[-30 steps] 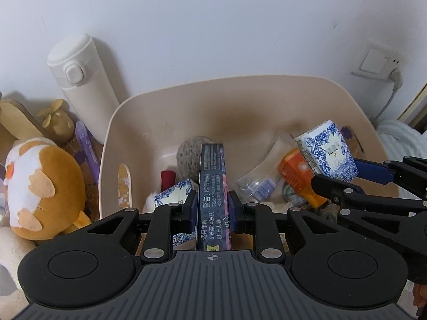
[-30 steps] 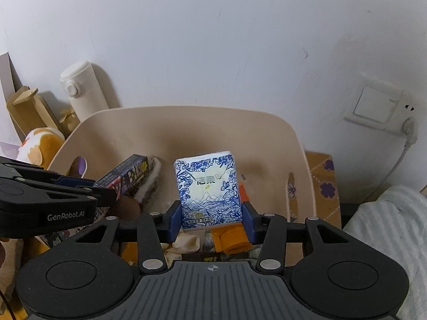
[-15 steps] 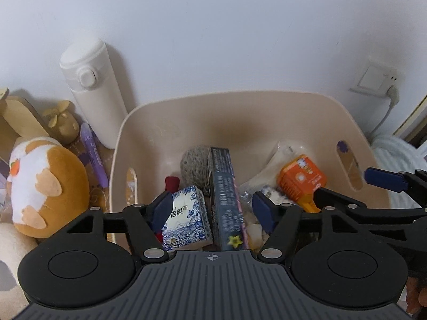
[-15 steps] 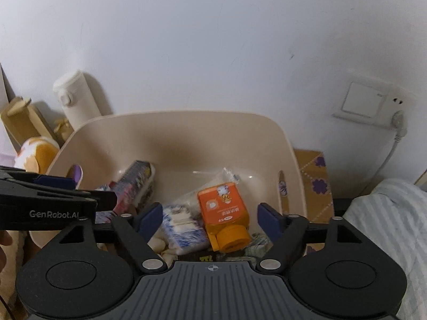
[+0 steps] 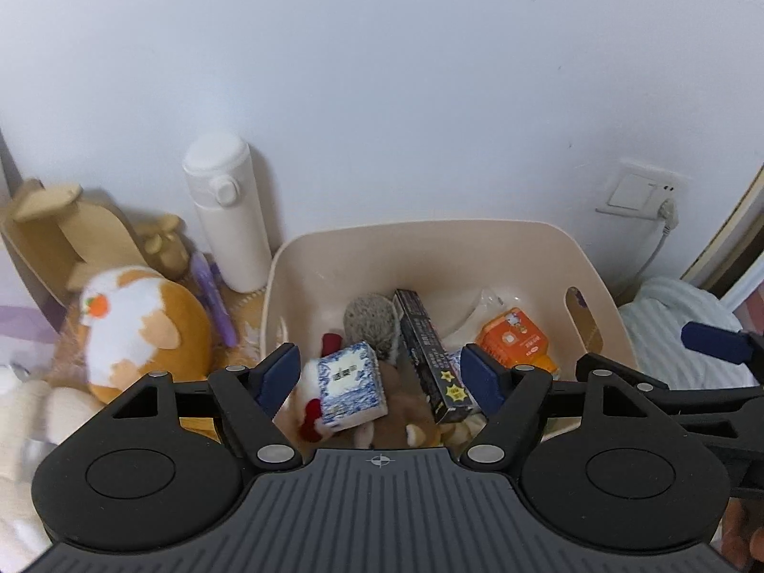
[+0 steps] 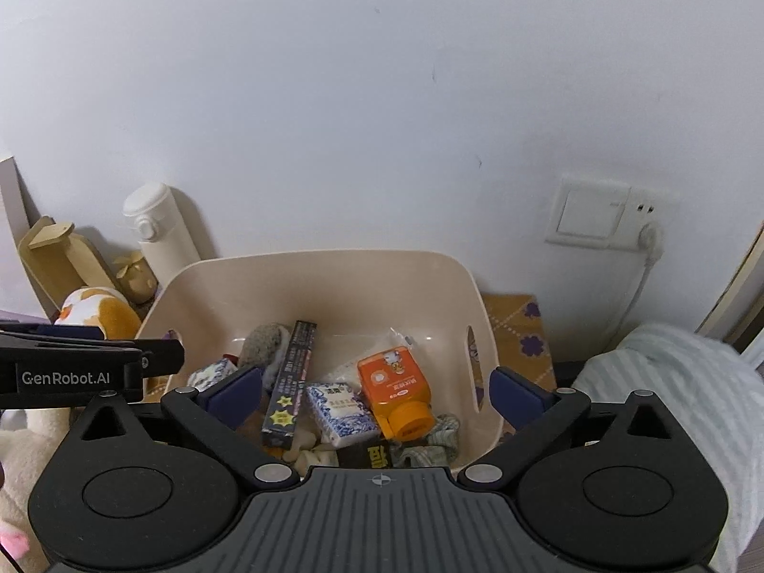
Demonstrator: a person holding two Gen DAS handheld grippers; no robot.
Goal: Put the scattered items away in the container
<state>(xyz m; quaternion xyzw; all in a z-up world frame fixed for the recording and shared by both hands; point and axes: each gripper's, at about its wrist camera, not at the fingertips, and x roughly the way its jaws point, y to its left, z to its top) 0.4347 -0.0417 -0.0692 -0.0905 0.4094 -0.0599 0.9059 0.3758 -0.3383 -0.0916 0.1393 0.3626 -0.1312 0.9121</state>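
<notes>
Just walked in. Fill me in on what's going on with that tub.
A person holds a pair of tongs in each hand above the beige tub. Both the left tongs and right tongs are opening with nothing between them. In the tub lie a long dark box, two blue-and-white tissue packs and an orange bottle. An orange plush toy and a white flask sit outside it.

I'm holding both tools angled downward, the left gripper and the right gripper each opening their jaws with nothing pinched, the right's tip showing at three o'clock in the left view.
</notes>
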